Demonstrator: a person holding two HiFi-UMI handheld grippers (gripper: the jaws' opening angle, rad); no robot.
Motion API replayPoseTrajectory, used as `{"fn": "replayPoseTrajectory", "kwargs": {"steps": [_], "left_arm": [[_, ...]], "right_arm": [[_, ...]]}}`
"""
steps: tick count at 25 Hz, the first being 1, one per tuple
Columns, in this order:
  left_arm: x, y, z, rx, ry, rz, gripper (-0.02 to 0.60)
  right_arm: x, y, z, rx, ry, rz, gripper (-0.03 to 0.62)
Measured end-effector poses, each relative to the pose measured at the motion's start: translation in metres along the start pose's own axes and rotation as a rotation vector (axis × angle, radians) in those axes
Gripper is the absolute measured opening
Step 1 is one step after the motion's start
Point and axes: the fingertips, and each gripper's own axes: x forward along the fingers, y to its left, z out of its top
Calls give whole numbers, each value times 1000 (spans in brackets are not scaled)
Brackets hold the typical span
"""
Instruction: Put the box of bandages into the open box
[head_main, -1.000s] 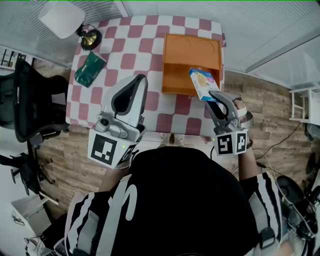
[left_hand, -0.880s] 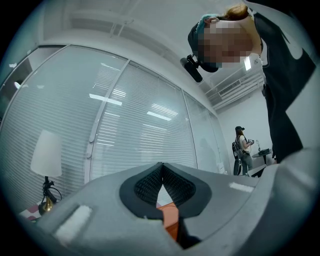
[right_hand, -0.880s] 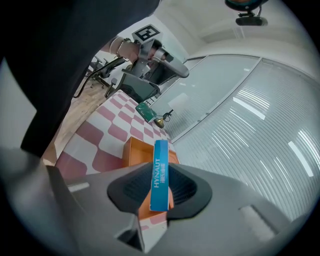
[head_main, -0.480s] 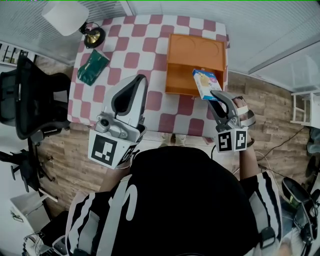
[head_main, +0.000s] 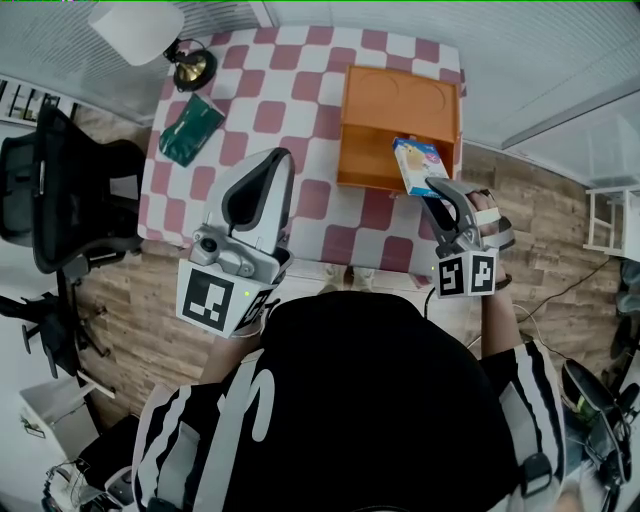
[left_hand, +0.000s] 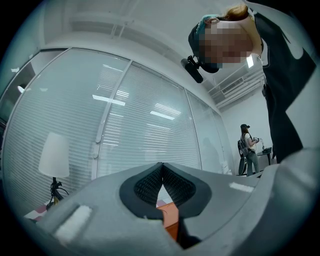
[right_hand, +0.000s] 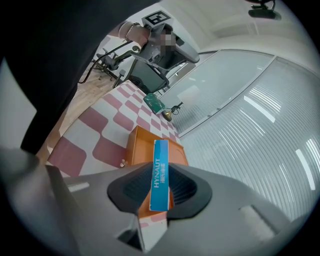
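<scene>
Over the near right part of the open orange box (head_main: 400, 100), my right tool (head_main: 432, 186) carries the box of bandages (head_main: 418, 164). Its pads are clamped on the carton's two broad faces, and the narrow blue edge, printed HYNAUT, faces the tool's own camera. The grip sits at the near end, so most of the carton projects ahead of the jaws. My reading: this leaves the far end free to enter first without the tool fouling the orange wall.

The carton is in the air and appears clear of the orange box. From the head view it overlaps the front wall and the nearer, darker compartment. I judge the carry nearly done, with lowering and release not yet done.

My left tool (head_main: 272, 165) is raised above the checkered desk (head_main: 290, 90), well apart from the orange box, pads together at the tips with nothing between them. It is presumably parked, since one tool suffices and holding it high keeps it clear of the path.

A green packet (head_main: 190, 128) lies at the desk's far left, not involved.

Risk: the carton is thin and held on edge, so it could topple or catch the wall if released too high
</scene>
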Motion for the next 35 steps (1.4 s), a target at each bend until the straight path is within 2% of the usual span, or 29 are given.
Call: {"fn": "replayPoseTrajectory", "kwargs": {"steps": [35], "left_arm": [[-11, 15, -7, 2, 27, 53, 0]], "right_arm": [[36, 14, -32, -35, 78, 49, 84]]}}
